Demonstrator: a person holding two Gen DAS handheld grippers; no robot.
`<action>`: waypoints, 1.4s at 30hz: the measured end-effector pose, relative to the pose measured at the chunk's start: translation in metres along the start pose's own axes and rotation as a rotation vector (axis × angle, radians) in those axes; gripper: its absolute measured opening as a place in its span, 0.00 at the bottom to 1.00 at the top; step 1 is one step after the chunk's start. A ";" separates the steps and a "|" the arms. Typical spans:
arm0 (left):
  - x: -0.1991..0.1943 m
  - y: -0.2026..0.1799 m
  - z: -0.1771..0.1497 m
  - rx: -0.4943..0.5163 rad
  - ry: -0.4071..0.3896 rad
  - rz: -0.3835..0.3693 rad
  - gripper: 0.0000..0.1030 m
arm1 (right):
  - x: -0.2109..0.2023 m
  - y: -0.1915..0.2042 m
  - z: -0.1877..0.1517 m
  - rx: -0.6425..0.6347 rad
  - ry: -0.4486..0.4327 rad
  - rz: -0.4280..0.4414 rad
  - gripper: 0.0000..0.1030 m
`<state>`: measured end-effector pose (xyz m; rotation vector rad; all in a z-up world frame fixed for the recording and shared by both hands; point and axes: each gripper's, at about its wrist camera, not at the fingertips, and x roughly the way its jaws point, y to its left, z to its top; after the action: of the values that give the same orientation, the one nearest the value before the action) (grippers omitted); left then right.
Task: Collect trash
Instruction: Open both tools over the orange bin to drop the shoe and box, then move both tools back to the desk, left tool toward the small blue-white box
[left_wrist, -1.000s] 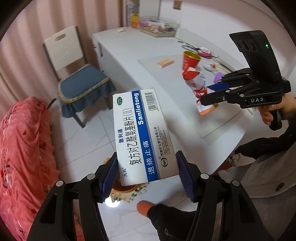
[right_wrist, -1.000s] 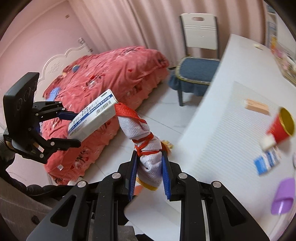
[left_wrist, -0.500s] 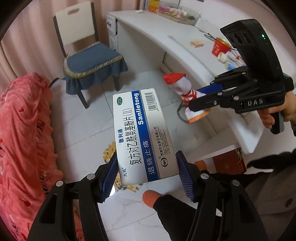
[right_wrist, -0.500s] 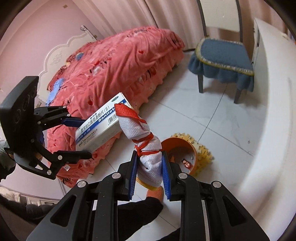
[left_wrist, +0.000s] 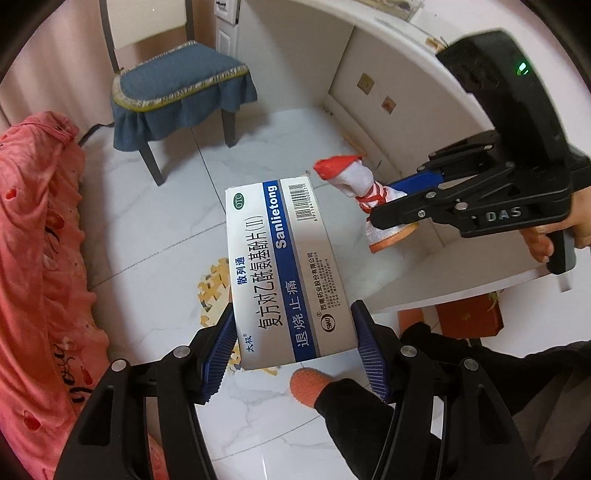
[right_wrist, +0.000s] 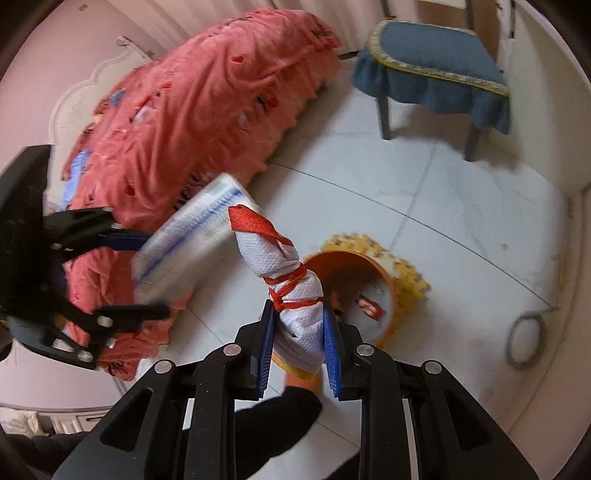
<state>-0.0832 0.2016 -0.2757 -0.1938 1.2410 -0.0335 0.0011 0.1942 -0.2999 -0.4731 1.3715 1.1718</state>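
Both pieces of trash are picked up but not yet binned: the left claw (left_wrist: 295, 347) grips a white-and-blue medicine box (left_wrist: 284, 269) between its pads, and the right claw (right_wrist: 299, 343) is clamped on a white wrapper tied with red string (right_wrist: 291, 288). Both hang above the floor near the orange bin (right_wrist: 369, 291), which already holds some scraps. What remains, I judge, is releasing both over the bin's mouth.

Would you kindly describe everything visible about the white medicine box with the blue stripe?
The white cardboard medicine box with a blue stripe is a flat rectangular carton printed with "Sanlietong", Chinese text, a green OTC oval and a barcode. It looks intact and closed. The left gripper clamps its lower end between blue ribbed pads, and it juts out above the white tiled floor.
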 end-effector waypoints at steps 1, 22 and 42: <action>0.005 0.000 -0.001 0.000 0.008 -0.004 0.61 | 0.005 -0.002 0.002 0.004 0.010 -0.008 0.27; 0.005 0.014 0.001 -0.023 0.011 0.023 0.78 | 0.013 -0.002 0.005 0.053 0.039 -0.023 0.50; -0.087 -0.054 0.039 -0.006 -0.137 0.084 0.94 | -0.159 0.012 -0.031 0.037 -0.174 -0.004 0.84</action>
<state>-0.0701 0.1652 -0.1737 -0.1461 1.1113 0.0556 0.0083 0.1156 -0.1577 -0.3396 1.2392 1.1549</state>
